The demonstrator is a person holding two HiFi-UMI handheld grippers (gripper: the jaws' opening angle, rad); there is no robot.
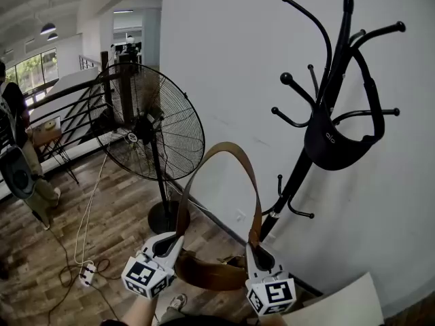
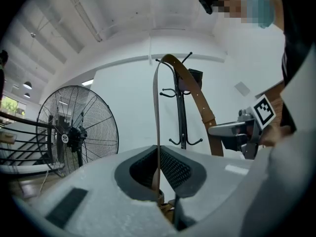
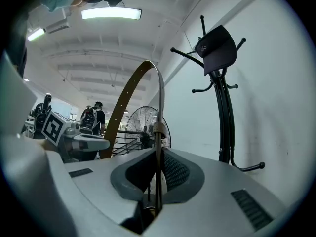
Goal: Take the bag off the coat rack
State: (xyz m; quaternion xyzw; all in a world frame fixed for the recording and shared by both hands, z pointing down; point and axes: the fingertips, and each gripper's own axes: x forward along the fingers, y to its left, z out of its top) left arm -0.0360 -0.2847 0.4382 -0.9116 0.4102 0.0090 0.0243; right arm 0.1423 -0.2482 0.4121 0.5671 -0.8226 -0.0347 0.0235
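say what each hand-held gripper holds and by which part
Both grip the brown bag by its strap: the left hand-held gripper near one end, the right hand-held gripper near the other.

Counts: 2 grippers, left gripper (image 1: 175,239) and right gripper (image 1: 254,248), 1 marker cube (image 1: 144,277) on each. 2 bags: 1 brown bag (image 1: 211,274) with 1 strap (image 1: 228,147), 1 black bag (image 1: 336,147). 1 coat rack (image 1: 293,182), 1 standing fan (image 1: 146,124), 1 power strip (image 1: 86,272), 1 railing (image 1: 68,90), 1 person (image 1: 15,107) at head view's left edge.
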